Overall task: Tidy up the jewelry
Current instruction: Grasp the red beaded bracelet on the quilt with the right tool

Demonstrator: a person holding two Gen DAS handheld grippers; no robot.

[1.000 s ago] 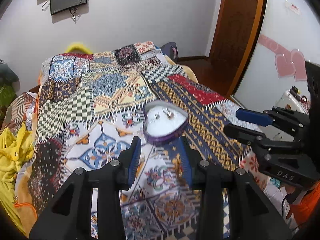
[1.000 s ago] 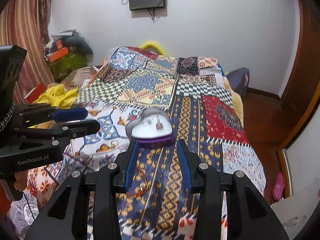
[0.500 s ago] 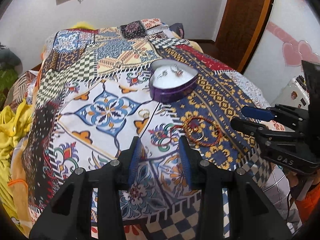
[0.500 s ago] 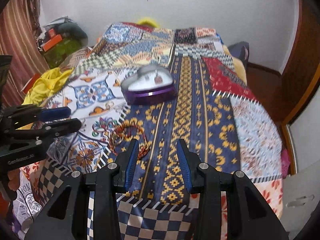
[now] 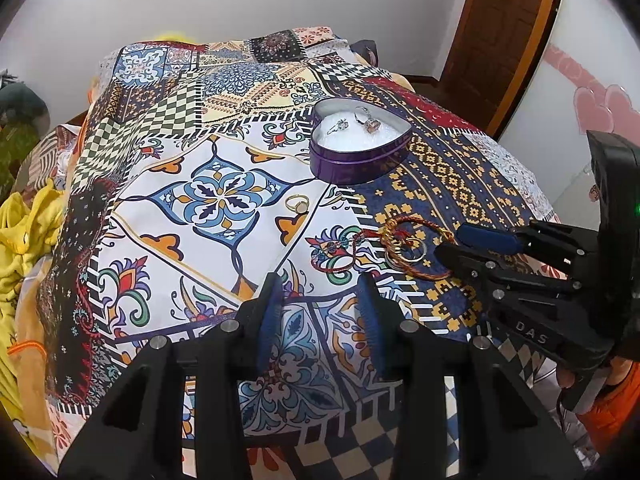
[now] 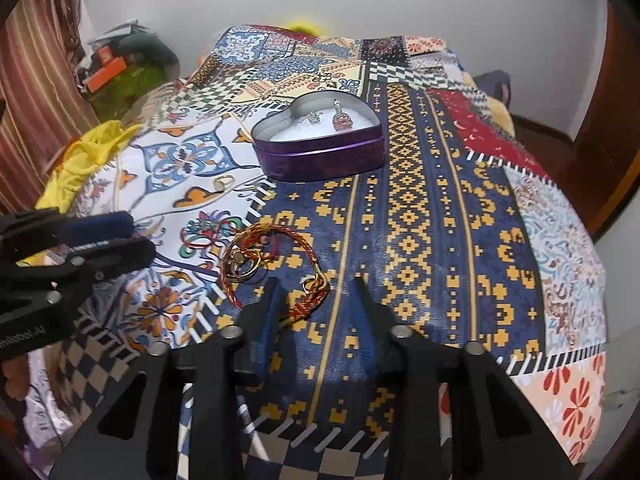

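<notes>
Bracelet [image 6: 276, 264] lies on the quilt [image 6: 420, 208] before the empty, spread right gripper [image 6: 316, 284], marked "DAS"; left gripper [image 5: 320, 284] likewise spread

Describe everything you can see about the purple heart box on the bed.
The heart box is a heart-shaped tin with glossy purple metal walls and a silvery inside rim, open with no lid in view. A white padded lining fills its floor. Two pieces rest on that lining: a small silver ring and a ring with a pinkish stone. The box sits flat on the patterned bedspread, where the white floral panel meets the navy and yellow one. Neither gripper touches it; a gold ring lies apart on the cloth.
</notes>
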